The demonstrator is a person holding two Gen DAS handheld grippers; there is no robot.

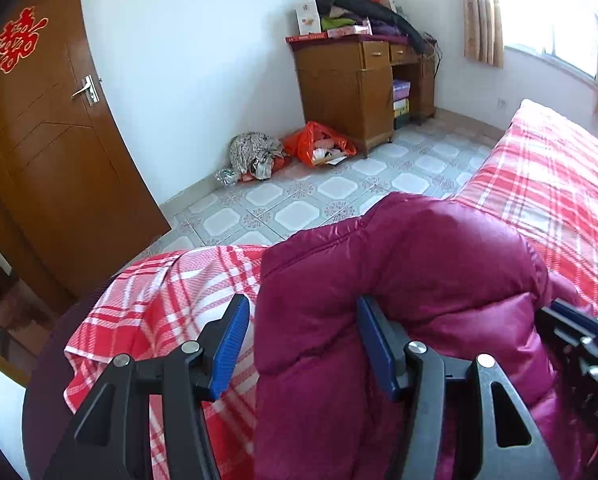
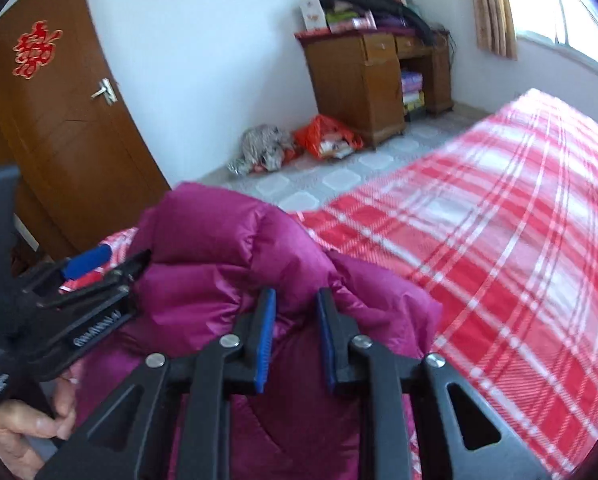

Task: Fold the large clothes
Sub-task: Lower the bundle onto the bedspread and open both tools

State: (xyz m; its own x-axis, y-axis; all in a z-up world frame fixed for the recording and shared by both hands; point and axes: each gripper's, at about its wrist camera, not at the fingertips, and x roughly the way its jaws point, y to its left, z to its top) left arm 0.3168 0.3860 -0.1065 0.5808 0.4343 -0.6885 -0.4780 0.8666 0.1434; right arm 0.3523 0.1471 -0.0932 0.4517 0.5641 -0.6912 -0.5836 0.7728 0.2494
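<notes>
- My right gripper (image 2: 295,340): the jaws stand narrow, with a fold of the magenta padded jacket (image 2: 235,264) bunched between the 2 blue pads. The pads press into the fabric, so this is a grip on the jacket.
- My left gripper (image 1: 299,344): the jaws are spread wide. The jacket (image 1: 399,280) fills most of the gap. The right-hand pad lies against the fabric, while the left-hand pad stands clear of it with the plaid sheet visible beside it. No clamp is applied here.
- In the right wrist view, the left gripper (image 2: 99,264) sits at the left edge, just beside the jacket, and a hand (image 2: 23,432) holds its handle below.
- In the left wrist view, the right gripper (image 1: 579,328) appears at the right edge, against the jacket.
- Jacket location: it is bunched up at the near edge of the bed (image 2: 499,220), raised in a puffy hump in front of both grippers. The lower part hangs toward the cameras.
- The bed carries a red and white plaid sheet and extends to the right and away.
- Beyond the bed: a tiled floor (image 1: 339,192), with an orange plastic bag (image 1: 319,142) and a patterned bundle of cloth (image 1: 255,152) against the white wall.
- Far: a wooden cabinet (image 1: 347,88) stacked with boxes and clothes, a brown door (image 1: 51,140) at left, and a curtained window (image 1: 559,20) at right.
</notes>
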